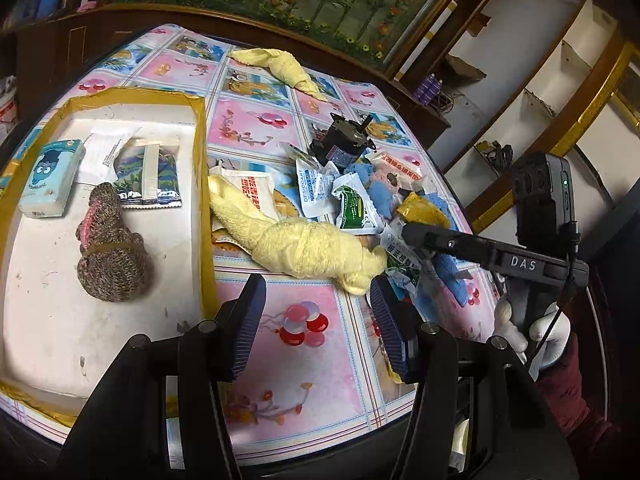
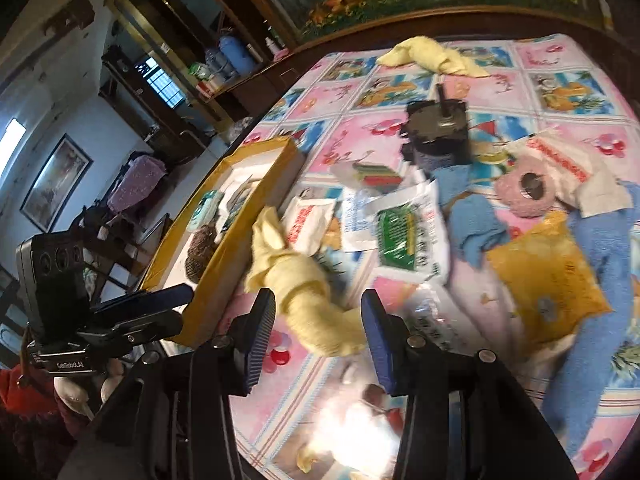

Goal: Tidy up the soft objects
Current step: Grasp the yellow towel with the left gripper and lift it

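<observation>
A rolled yellow towel [image 1: 304, 246] lies on the patterned tablecloth just right of a white tray with yellow tape rim [image 1: 198, 152]. My left gripper [image 1: 320, 312] is open and empty, just short of the towel. In the right wrist view the towel [image 2: 304, 292] lies between the open fingers of my right gripper [image 2: 318, 330], which is not closed on it. The tray holds a brown knitted roll [image 1: 112, 256], a tissue pack [image 1: 50, 178] and a sachet [image 1: 148, 176]. A second yellow towel [image 1: 280, 66] lies at the far side.
A pile of sachets [image 1: 352, 204], blue cloths [image 2: 600, 280], a pink roll [image 2: 524, 192], a yellow packet [image 2: 548, 280] and a black motor [image 1: 340, 140] crowds the table's right side. The tray [image 2: 224, 264] stands left of the towel. Dark wooden furniture surrounds the table.
</observation>
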Available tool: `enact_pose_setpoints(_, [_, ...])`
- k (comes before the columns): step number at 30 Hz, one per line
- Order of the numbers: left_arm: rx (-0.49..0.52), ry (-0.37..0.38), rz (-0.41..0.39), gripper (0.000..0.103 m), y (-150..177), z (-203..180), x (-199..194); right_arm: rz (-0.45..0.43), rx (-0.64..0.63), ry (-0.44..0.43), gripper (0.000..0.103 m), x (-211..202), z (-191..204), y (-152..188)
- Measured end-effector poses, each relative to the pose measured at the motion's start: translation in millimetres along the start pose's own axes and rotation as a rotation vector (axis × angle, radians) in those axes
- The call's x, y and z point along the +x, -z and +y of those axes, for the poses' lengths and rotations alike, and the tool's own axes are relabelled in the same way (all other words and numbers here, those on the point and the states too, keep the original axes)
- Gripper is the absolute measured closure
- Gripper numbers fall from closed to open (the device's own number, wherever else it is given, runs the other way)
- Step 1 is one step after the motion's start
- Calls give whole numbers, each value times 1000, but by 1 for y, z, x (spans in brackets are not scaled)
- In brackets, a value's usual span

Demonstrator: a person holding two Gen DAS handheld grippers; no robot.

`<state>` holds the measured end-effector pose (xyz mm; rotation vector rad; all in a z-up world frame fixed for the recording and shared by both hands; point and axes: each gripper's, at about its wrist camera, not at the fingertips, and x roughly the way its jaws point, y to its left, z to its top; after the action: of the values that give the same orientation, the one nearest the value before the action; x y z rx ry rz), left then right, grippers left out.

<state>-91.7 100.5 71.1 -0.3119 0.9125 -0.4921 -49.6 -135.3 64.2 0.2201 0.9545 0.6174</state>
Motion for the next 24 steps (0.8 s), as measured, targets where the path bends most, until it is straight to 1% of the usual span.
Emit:
enact_pose_setpoints(2, [15, -4, 15, 49, 2, -3, 5, -25, 28, 48, 58, -9, -10, 2])
enact_pose_setpoints(5, [40, -19, 35, 48, 2, -10, 13, -35, 74, 73, 57, -12, -23, 4])
enact_pose_setpoints(8, [73, -44, 51, 49, -2, -19, 25, -42, 104, 77, 57, -8, -28, 4])
enact_pose_setpoints(10, [65, -53, 57, 49, -9, -22, 32, -54, 121, 71, 57, -7, -29, 4])
enact_pose_setpoints(12, [32, -66, 83, 49, -16, -21, 41, -65, 130, 60, 57, -7, -27, 5])
enact_pose_setpoints(13, [8, -59, 101, 48, -18, -21, 45, -70, 131, 59, 57, -8, -26, 7])
enact_pose_setpoints(16, [-71, -47, 139, 49, -19, -16, 59, -77, 120, 70, 57, -11, -25, 12])
enact_pose_setpoints(18, [-122, -62, 161, 49, -21, -11, 69, -84, 112, 83, 57, -14, -25, 16])
enact_pose_setpoints(21, [-179, -73, 142, 49, -29, -5, 78, -102, 117, 88, 57, -20, -28, 20])
enact_pose_setpoints(24, [-178, -114, 117, 48, -38, -6, 84, -131, 131, 92, 57, -29, -34, 22])
